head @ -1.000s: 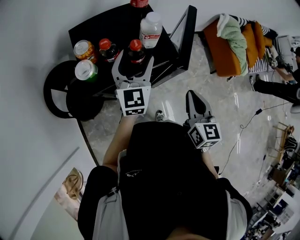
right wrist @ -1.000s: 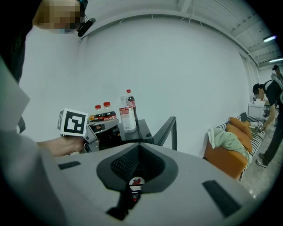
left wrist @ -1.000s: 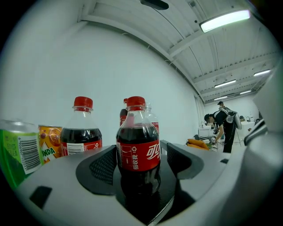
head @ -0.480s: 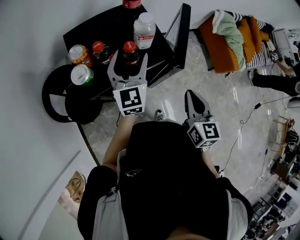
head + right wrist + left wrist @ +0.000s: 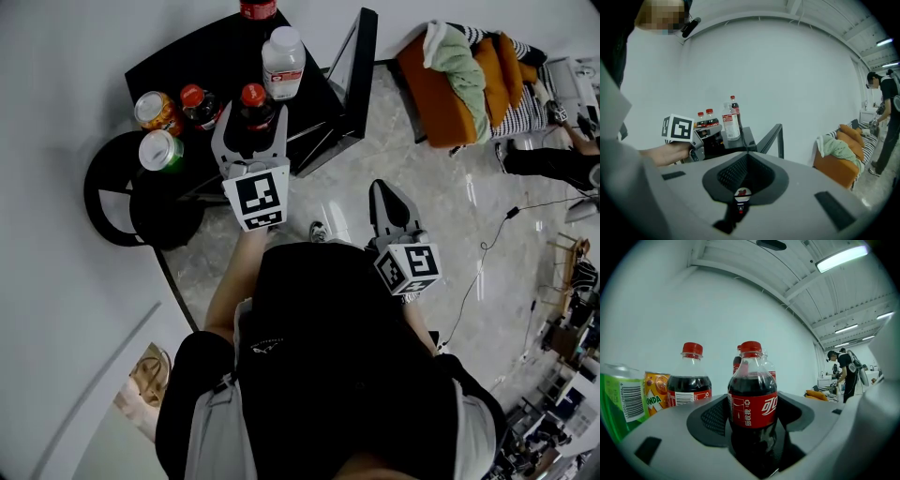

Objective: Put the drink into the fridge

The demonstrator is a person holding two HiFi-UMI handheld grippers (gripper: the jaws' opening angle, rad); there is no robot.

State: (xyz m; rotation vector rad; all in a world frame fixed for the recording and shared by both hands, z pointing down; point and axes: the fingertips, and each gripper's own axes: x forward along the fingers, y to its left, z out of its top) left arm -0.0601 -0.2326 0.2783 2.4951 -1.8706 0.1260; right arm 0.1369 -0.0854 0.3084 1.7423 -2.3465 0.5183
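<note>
**Head view**
- The back bottle (image 5: pixel 257 8) on the black table (image 5: pixel 202 52) is cut off by the top edge. Only a red part shows.
- A person (image 5: pixel 553 169) at right is cut off by the right edge.
- The clutter (image 5: pixel 562 375) at lower right is too small to identify.

**Left gripper view**
- The green can (image 5: pixel 619 397) is cut off by the dark border at left.
- The orange can (image 5: pixel 656 389) is partly covered by the green can and the second cola bottle (image 5: pixel 689 385).
- The front cola bottle (image 5: pixel 753 394) covers most of the back bottle and of a clear bottle (image 5: pixel 771 371). Each shows only as a sliver.
</note>
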